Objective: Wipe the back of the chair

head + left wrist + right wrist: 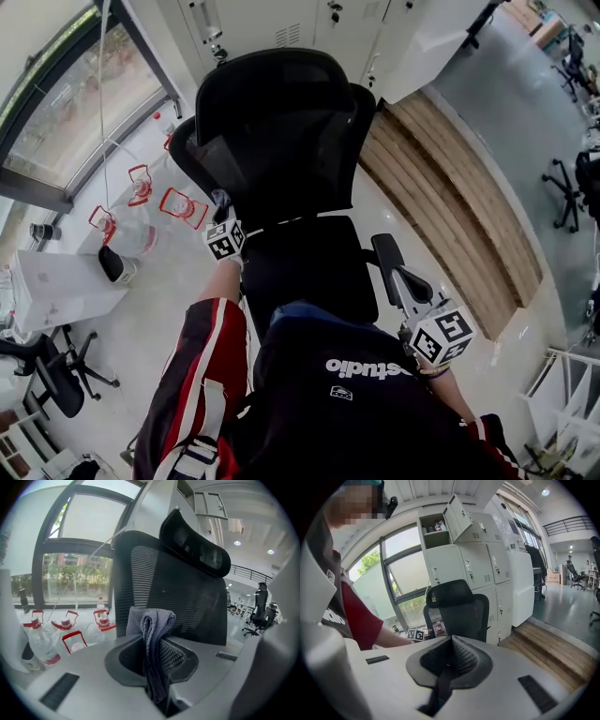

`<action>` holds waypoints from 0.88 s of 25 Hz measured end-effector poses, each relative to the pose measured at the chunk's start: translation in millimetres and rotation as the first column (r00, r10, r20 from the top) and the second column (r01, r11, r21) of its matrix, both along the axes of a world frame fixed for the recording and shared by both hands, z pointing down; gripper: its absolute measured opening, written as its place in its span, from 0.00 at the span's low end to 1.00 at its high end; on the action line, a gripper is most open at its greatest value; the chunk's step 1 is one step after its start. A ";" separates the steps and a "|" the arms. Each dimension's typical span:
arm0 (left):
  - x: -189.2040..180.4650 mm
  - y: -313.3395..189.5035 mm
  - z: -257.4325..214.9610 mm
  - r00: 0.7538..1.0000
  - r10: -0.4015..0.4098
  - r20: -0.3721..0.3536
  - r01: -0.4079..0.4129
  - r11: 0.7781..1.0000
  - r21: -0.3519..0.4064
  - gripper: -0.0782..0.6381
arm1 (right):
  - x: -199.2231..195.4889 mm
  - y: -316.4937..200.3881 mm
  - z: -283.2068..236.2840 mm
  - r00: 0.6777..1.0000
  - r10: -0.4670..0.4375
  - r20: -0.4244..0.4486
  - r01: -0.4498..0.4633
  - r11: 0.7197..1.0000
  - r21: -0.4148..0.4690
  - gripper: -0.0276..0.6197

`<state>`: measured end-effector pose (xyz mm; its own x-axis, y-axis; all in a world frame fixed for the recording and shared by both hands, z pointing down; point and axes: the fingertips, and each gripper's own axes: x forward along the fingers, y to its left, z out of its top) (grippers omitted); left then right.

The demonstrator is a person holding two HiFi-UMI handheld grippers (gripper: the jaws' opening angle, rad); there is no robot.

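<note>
black mesh chair (281,141), upright

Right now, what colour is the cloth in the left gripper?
The cloth is grey, best seen in the left gripper view.

sleeve (202,366): red, white stripes | top (356,398): black, white print | right hand-held gripper (451,641): grey

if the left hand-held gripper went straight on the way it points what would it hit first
Most likely the chair's mesh backrest, dead ahead. The grey cloth clamped in the left hand-held gripper sticks out in front, so it would touch first; depth is unclear.
</note>
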<state>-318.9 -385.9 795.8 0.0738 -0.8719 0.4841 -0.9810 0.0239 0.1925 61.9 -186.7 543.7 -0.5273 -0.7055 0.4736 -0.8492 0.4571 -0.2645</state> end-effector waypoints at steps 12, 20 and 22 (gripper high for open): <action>78.8 -35.3 3.1 0.994 0.103 -0.032 -0.103 0.995 -0.003 0.19 | 21.9 2.6 -1.3 0.996 0.085 -0.006 -0.085 0.996 0.004 0.07; 136.0 -51.6 4.4 0.982 0.181 -0.057 -0.181 0.984 0.005 0.19 | 43.6 7.2 0.0 0.988 0.155 -0.013 -0.155 0.988 0.003 0.07; 154.1 -54.2 3.9 0.970 0.237 -0.052 -0.237 0.971 0.008 0.19 | 48.5 8.8 0.4 0.985 0.171 -0.012 -0.171 0.985 0.002 0.07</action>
<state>-164.9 -440.0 799.7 0.3037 -0.8270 0.4730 -0.9472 -0.2087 0.2433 110.4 -177.9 544.1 -0.3932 -0.7853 0.4783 -0.9179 0.3054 -0.2532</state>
